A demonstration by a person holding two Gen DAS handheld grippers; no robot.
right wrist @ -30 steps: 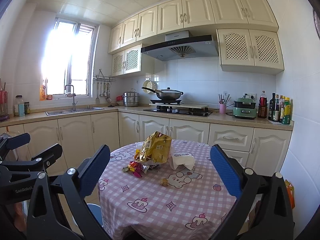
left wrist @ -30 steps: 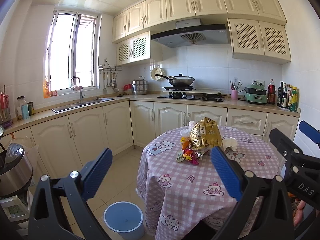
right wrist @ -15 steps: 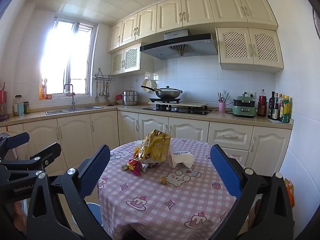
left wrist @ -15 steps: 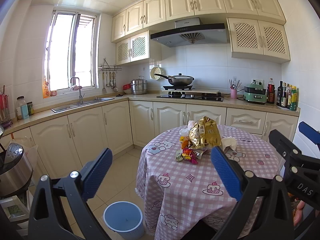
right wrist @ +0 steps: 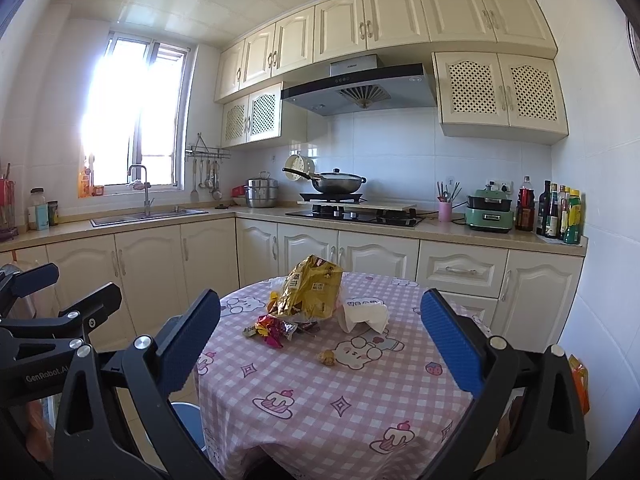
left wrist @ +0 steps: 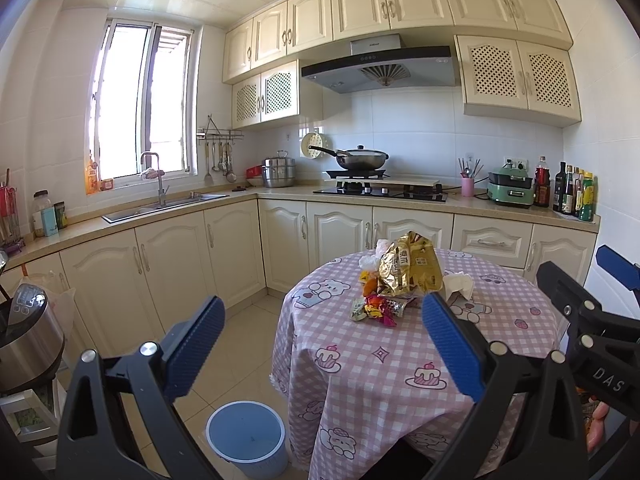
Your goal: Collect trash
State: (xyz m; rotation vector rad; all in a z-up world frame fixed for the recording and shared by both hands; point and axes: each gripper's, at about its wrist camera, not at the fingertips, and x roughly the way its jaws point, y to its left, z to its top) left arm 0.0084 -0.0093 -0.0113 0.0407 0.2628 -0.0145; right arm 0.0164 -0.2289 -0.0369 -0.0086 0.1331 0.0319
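Observation:
A round table with a pink checked cloth [left wrist: 384, 364] [right wrist: 320, 392] holds a pile of trash: a crumpled gold snack bag [left wrist: 412, 268] [right wrist: 310, 294], colourful candy wrappers [left wrist: 378, 308] [right wrist: 272, 326], white crumpled tissue [left wrist: 460, 286] [right wrist: 366, 316] and a small brown crumb [right wrist: 327, 357]. A blue waste bin [left wrist: 246, 436] stands on the floor left of the table; its rim shows in the right wrist view [right wrist: 186, 416]. My left gripper [left wrist: 320, 344] is open and empty, short of the table. My right gripper [right wrist: 320, 344] is open and empty, above the table's near edge.
Cream cabinets and a counter [left wrist: 240, 196] run along the back and left, with a sink [left wrist: 160, 204], a hob with a wok [left wrist: 360, 158] and bottles [left wrist: 572, 192]. A steel cooker [left wrist: 24, 340] stands at the left. Tiled floor [left wrist: 240, 332] lies between table and cabinets.
Both grippers have drifted slightly; the table and trash sit a little lower in the right wrist view. Both stay open and empty.

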